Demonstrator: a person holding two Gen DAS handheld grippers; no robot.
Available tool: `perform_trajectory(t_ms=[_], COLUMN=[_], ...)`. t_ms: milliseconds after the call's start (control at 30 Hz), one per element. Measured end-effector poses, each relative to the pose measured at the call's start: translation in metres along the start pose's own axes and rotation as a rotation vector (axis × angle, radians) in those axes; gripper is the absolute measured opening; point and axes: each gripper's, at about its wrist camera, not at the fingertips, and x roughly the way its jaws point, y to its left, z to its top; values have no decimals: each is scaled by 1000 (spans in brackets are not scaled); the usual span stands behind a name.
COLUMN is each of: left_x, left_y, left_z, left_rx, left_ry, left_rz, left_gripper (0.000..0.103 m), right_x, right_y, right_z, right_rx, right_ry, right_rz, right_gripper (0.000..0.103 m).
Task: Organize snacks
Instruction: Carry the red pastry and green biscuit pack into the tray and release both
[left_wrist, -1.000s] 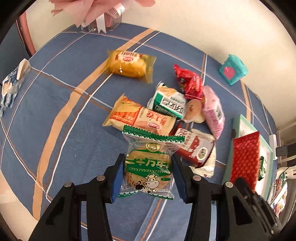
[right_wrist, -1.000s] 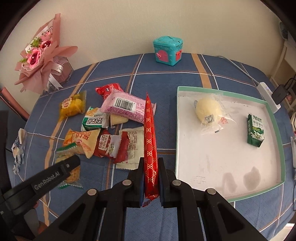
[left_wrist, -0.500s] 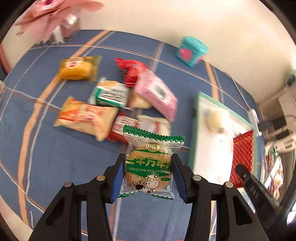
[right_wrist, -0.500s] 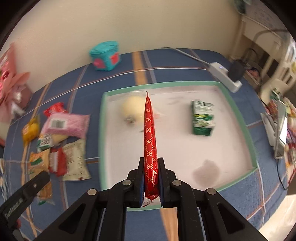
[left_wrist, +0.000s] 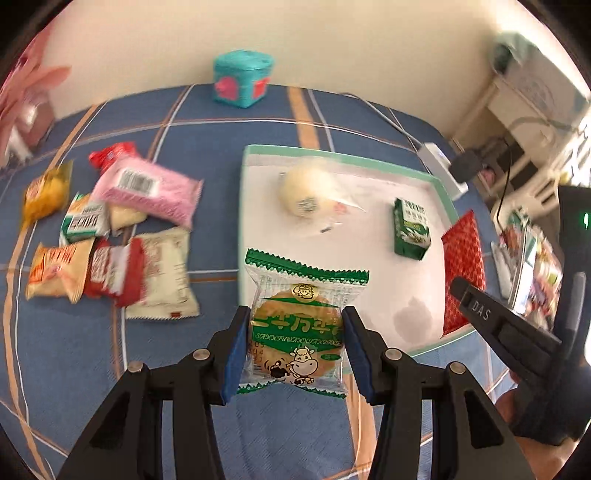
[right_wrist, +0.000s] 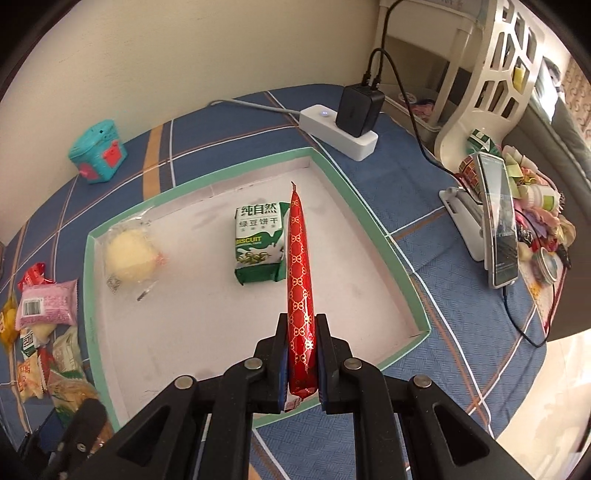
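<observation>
My left gripper (left_wrist: 295, 347) is shut on a green cookie packet (left_wrist: 299, 325) and holds it above the tray's near left corner. My right gripper (right_wrist: 301, 363) is shut on a red patterned packet (right_wrist: 300, 291), edge-on, over the tray's near right side; this packet also shows in the left wrist view (left_wrist: 463, 273). The white tray with a teal rim (right_wrist: 373, 218) holds a pale round bun in clear wrap (right_wrist: 129, 254) and a green biscuit packet (right_wrist: 258, 243). Several loose snacks lie left of the tray, among them a pink packet (left_wrist: 147, 188) and an orange one (left_wrist: 55, 269).
A teal toy box (left_wrist: 242, 79) stands at the table's back. A white power strip with a black charger (right_wrist: 343, 125) lies behind the tray. A phone on a stand (right_wrist: 496, 221) and clutter sit at the right. A pink bouquet (left_wrist: 26, 92) is at the far left.
Both grippers have swung right, from over the snack pile to over the tray, each still holding its packet.
</observation>
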Motion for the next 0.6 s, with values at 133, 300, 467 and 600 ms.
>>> perform_trajectory(t_ms=[133,300,467,600], left_x=[10,24,33,38], left_y=[-13,-13,-12,-14], left_z=[-1,-2,-2,-2], left_rx=[50,56,62,74], left_ry=[-14,-9,-10,-8], left_rz=[27,51,65,76], left_gripper=[51,51,51,51], right_x=[5,17,28,32], right_y=[-1,2,2,2], right_z=[0,-3,-7,-8], right_rx=[-1,-6,-7,-12], right_ry=[11,36,62,75], right_rz=[3,11,5,9], right_gripper=[13,13,13,13])
